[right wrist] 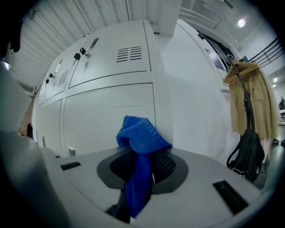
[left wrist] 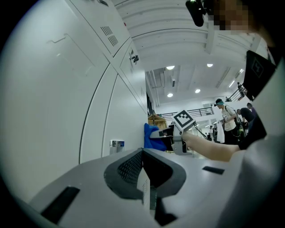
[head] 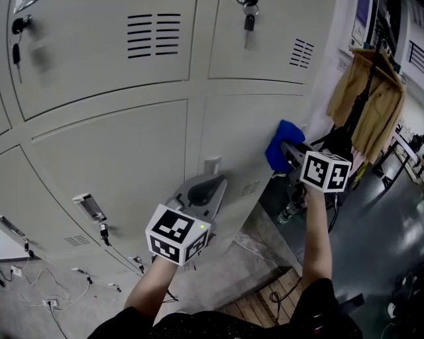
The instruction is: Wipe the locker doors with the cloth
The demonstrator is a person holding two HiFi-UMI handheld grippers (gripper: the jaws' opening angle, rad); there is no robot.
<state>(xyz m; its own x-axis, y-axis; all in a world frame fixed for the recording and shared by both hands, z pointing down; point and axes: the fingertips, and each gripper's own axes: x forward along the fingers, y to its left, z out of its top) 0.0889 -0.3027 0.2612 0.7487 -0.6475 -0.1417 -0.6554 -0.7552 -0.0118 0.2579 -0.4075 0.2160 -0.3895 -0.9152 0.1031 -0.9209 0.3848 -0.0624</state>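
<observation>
Pale grey locker doors [head: 119,152] fill the head view. My right gripper [head: 289,152] is shut on a blue cloth [head: 279,142] and holds it against the lower right door [head: 245,132], close to the locker bank's right end. In the right gripper view the cloth [right wrist: 140,136] bunches above the jaws and hangs down between them, facing that door [right wrist: 107,116]. My left gripper [head: 211,180] hovers in front of the lower middle door, shut and holding nothing. Its own view shows the jaws pressed together [left wrist: 143,156], with the cloth [left wrist: 150,136] further along the lockers.
Keys hang from locks [head: 249,16] on the upper doors. A small handle tag [head: 212,164] sticks out near the left gripper. A tan coat [head: 371,99] and a black bag [right wrist: 245,151] hang at the right. Cables [head: 46,301] lie on the floor at the left. People [left wrist: 227,120] stand far off.
</observation>
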